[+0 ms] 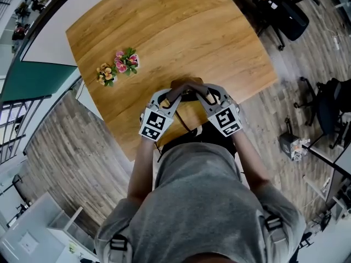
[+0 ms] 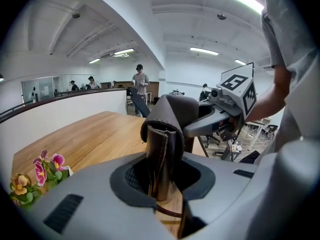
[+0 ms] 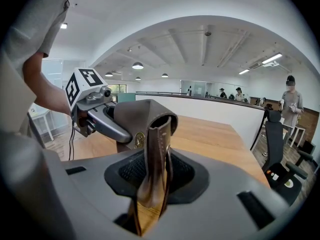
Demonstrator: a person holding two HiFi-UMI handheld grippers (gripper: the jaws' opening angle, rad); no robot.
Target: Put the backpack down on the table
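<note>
Table (image 1: 164, 32): a wooden top that fills the head view from 9 through 12 to 3 o'clock of the two grippers, with its near edge running just under them. Backpack (image 1: 188, 87): held at that near edge. Only its brown leather top shows, as an arch between the grippers. The body hangs toward 6 o'clock, under the grippers and against the person's grey shirt. The dark mass there is judged to be part of it. Left gripper (image 1: 167, 98) and right gripper (image 1: 209, 97): they face each other, left at 9 o'clock of the arch and right at 3 o'clock, and neither is nearer than the other. Each is clenched on the top strap (image 2: 162, 154), which stands pinched upright between the jaws in both gripper views. The strap's long axis runs 9 to 3, so the load should go straight down and slightly toward 12 to land on wood rather than off the edge. Flower pots (image 1: 118, 67): at 10 o'clock, well apart from the landing spot. Not established: whether the backpack's base already touches the table, and its full shape.
</note>
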